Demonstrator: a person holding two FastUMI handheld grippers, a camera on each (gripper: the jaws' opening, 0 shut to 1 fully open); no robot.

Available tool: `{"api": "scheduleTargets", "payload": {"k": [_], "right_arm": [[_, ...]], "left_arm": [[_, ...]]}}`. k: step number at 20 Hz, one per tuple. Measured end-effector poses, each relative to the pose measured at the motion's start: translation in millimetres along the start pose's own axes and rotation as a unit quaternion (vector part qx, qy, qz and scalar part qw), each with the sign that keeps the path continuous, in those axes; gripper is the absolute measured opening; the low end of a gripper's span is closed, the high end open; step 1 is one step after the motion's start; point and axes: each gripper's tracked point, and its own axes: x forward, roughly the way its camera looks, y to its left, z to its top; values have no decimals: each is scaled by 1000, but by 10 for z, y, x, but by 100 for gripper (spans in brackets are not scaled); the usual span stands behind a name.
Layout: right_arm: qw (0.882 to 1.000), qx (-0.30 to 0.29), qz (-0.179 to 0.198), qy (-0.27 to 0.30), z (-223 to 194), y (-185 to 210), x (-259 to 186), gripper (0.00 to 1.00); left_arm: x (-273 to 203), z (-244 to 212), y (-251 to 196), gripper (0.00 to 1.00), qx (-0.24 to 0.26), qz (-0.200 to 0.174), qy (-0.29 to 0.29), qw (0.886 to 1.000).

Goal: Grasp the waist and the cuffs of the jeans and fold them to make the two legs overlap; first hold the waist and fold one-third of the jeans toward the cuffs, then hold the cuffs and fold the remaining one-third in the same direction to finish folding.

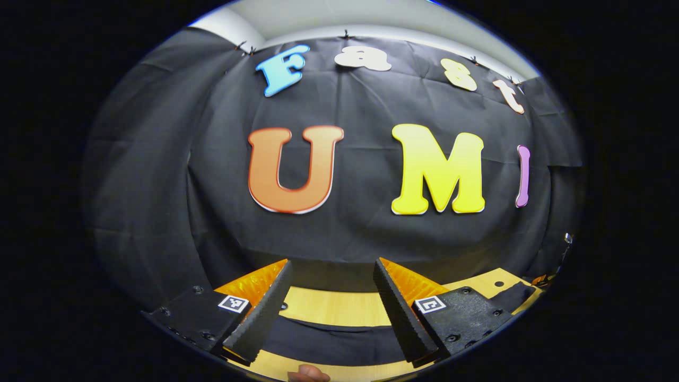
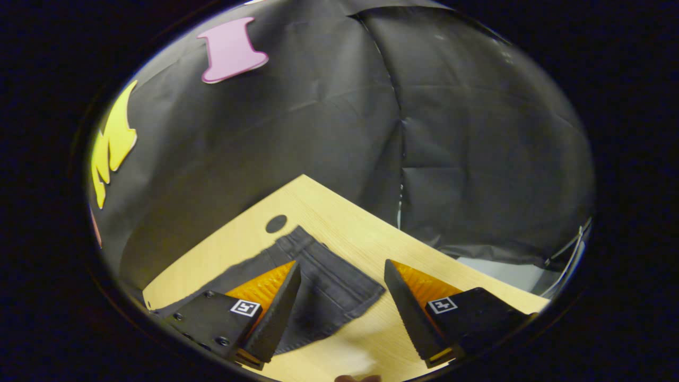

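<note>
The dark jeans (image 2: 329,289) lie flat on the light wooden table (image 2: 345,223). One end, with a stitched band, points toward the table's far corner. My right gripper (image 2: 342,264) hangs open above that end, one finger over the cloth and the other over bare wood. In the left gripper view a dark strip of the jeans (image 1: 329,339) crosses the table (image 1: 339,310) low between the fingers, and another part (image 1: 512,294) lies at the right. My left gripper (image 1: 332,264) is open, holds nothing, and faces the wall.
A round hole (image 2: 276,223) in the tabletop sits just beyond the jeans' end. The table's far edges meet the black cloth wall (image 2: 318,132). A person's fingertip (image 1: 307,374) shows at the bottom edge. Cables (image 2: 570,254) hang off the table's right.
</note>
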Motion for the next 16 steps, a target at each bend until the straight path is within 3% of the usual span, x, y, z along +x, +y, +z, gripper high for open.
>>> {"api": "scheduleTargets", "payload": {"k": [2, 3, 4, 6, 7, 11, 12, 13, 16], "right_arm": [[1000, 13, 2, 25, -197, -28, 84, 98], [999, 19, 0, 31, -249, -34, 122, 93], [999, 25, 4, 20, -209, -20, 130, 93], [999, 34, 10, 26, -246, 36, 112, 93], [998, 38, 15, 40, -320, 53, 144, 87], [995, 86, 21, 47, -291, 102, 102, 39], [995, 87, 22, 48, -281, 95, 101, 30], [996, 80, 20, 41, -247, 114, 95, 14], [999, 43, 14, 23, -165, 187, 18, 11]], "left_arm": [[-99, 88, -10, 97, 2, 7, -15, 1000], [-155, 103, -8, 92, 4, 10, -18, 1000], [-217, 113, 19, 97, 5, 15, -18, 1000], [-384, 126, 67, 98, -9, 15, -13, 1000], [-488, 126, 108, 98, -19, 15, -10, 1000], [-604, 132, 125, 98, -40, 13, -6, 999], [-599, 125, 119, 98, -39, 12, -4, 999], [-604, 124, 120, 98, -36, 13, -4, 999], [-620, 123, 106, 98, -37, 9, -1, 999]]}}
